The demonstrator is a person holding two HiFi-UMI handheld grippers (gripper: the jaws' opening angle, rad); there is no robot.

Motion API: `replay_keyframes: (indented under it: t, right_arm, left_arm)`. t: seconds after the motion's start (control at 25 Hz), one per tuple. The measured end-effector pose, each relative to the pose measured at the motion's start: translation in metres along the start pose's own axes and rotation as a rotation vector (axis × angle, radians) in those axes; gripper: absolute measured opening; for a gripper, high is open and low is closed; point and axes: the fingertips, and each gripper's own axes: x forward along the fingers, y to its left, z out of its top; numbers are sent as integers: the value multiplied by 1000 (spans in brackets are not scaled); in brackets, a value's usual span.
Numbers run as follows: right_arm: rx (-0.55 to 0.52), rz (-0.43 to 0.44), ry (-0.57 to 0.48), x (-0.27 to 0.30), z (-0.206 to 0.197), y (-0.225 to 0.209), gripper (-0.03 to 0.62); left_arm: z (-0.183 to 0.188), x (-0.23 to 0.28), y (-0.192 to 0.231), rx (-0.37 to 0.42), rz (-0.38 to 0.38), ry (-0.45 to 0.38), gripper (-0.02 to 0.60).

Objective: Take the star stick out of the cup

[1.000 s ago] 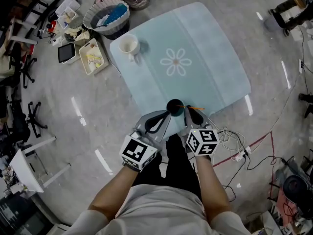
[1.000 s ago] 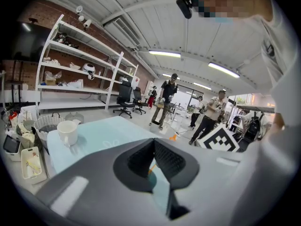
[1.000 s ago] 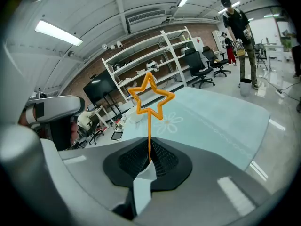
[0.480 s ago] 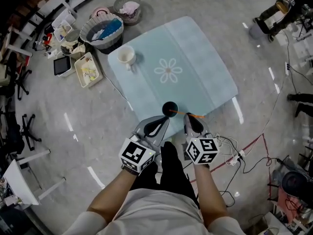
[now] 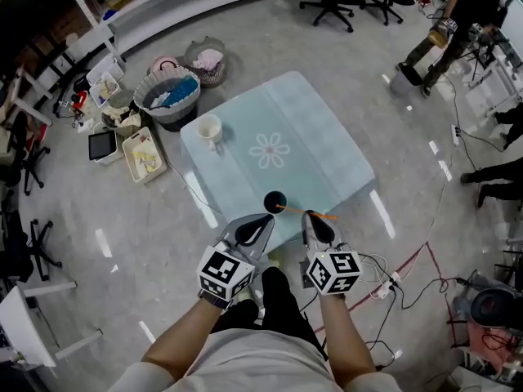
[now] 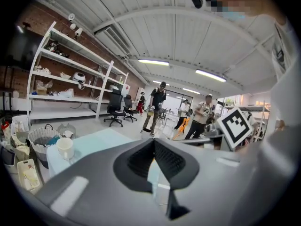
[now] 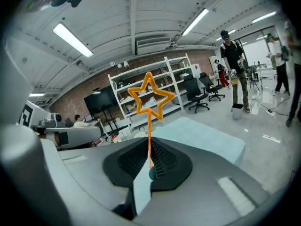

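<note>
The orange star stick [image 7: 149, 126] stands up out of my right gripper [image 7: 149, 147], which is shut on its lower end; the star is ahead of the jaws. In the head view the star stick [image 5: 298, 211] lies across the right gripper [image 5: 313, 216], one end by the rim of the dark cup [image 5: 274, 200]; whether it touches the cup I cannot tell. The cup stands at the near edge of the light blue table [image 5: 310, 137]. My left gripper [image 5: 263, 219] hangs just short of the cup, shut and holding nothing, as the left gripper [image 6: 153, 142] view confirms.
A white mug [image 5: 208, 128] stands at the table's far left corner. Baskets [image 5: 170, 96], trays [image 5: 143, 153] and a tablet [image 5: 102, 145] lie on the floor to the left. Cables [image 5: 384, 276] run at the right. People [image 5: 458, 15] and office chairs are farther off.
The head view has drawn back, so the table looks smaller. Both grippers have come slightly away from the dark cup toward the person. The right gripper still holds the stick.
</note>
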Motion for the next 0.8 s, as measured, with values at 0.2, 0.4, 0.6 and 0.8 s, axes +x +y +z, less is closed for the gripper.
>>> replay_keyframes:
  t: [0.2,0.4,0.6,0.8]
  right_arm:
    - [-21,-2,-48,-19,21,18,28]
    - [-54,0,-90,-43,40,32,28]
    - [-92,3,-138,-63,65,47,27]
    - [-121,9,-190,-85,92,69,27]
  left_arm:
    - [18,-18,-12,16,-10,-19,6]
    - [35,-34,-28,30,-18,-37,6]
    - [58,-49,-36,48,-13,-75,6]
    - [87,-70,-45,69,-15,-120,6]
